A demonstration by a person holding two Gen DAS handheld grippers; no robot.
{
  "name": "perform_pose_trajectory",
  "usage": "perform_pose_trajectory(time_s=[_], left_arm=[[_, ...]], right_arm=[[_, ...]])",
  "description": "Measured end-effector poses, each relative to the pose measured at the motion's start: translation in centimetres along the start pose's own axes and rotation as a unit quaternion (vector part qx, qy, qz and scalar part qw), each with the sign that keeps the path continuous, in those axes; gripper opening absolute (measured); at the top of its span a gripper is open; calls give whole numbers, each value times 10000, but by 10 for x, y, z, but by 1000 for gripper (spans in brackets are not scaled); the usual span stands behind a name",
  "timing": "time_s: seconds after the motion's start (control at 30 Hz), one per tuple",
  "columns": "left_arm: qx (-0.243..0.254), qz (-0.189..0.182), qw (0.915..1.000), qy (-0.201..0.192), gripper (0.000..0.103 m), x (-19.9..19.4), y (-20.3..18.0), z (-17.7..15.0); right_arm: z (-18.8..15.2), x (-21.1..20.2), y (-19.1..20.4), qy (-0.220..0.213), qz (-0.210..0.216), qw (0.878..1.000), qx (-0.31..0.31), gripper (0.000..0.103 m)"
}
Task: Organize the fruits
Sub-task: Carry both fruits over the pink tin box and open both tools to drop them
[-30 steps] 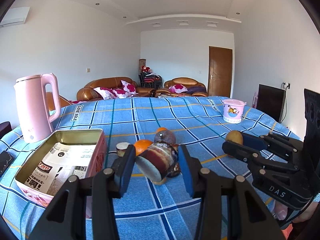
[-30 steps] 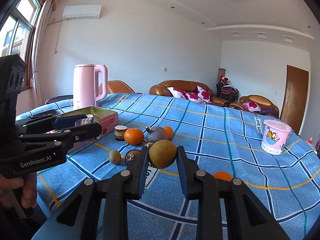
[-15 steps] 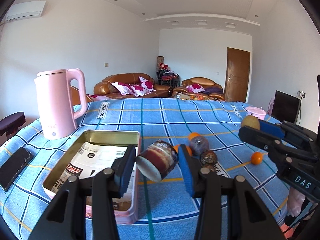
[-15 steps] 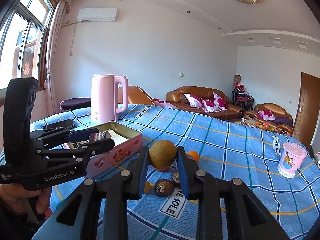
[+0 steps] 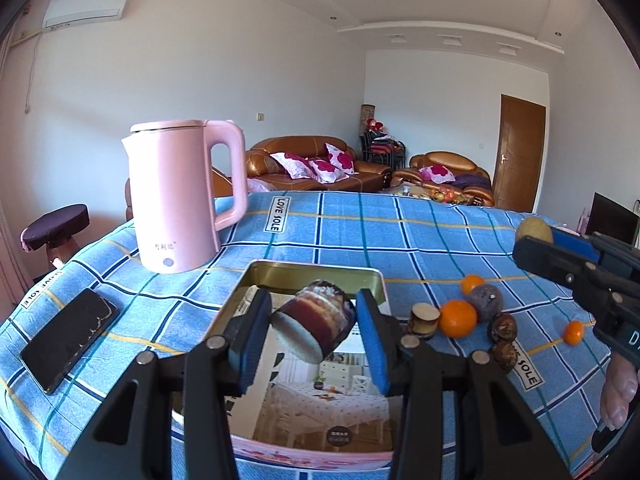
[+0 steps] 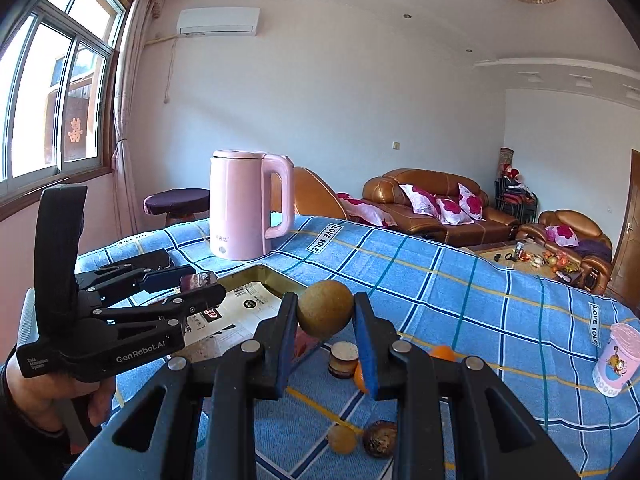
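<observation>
Left gripper (image 5: 314, 322) fingers clamp a dark cylindrical piece (image 5: 314, 326) above the open tin (image 5: 320, 272); right gripper (image 6: 325, 320) fingers clamp a round brown fruit (image 6: 325, 314).

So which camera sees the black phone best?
The left wrist view: the whole black phone lies flat on the blue cloth, nothing covering it. In the right wrist view the left gripper mostly hides it.

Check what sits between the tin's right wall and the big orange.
One short wooden-looking cylinder stands between the tin and the big orange, touching neither that I can tell; left wrist view shows it.
</observation>
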State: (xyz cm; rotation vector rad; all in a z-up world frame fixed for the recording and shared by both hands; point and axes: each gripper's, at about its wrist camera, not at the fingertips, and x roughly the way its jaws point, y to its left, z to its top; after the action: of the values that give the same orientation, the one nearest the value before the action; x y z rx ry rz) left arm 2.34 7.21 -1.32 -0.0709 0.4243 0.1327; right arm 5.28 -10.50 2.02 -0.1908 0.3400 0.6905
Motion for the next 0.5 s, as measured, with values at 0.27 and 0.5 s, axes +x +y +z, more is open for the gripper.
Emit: perform_pose_trajectory(time_s=[0.27, 0.5], left_arm=[[81, 165, 9998, 126, 45, 15, 16, 4], [139, 227, 9993, 259, 45, 25, 24, 4]], right_arm=[[6, 37, 15, 229, 127, 9997, -30, 30], [3, 65, 21, 441, 200, 9988, 14, 30]])
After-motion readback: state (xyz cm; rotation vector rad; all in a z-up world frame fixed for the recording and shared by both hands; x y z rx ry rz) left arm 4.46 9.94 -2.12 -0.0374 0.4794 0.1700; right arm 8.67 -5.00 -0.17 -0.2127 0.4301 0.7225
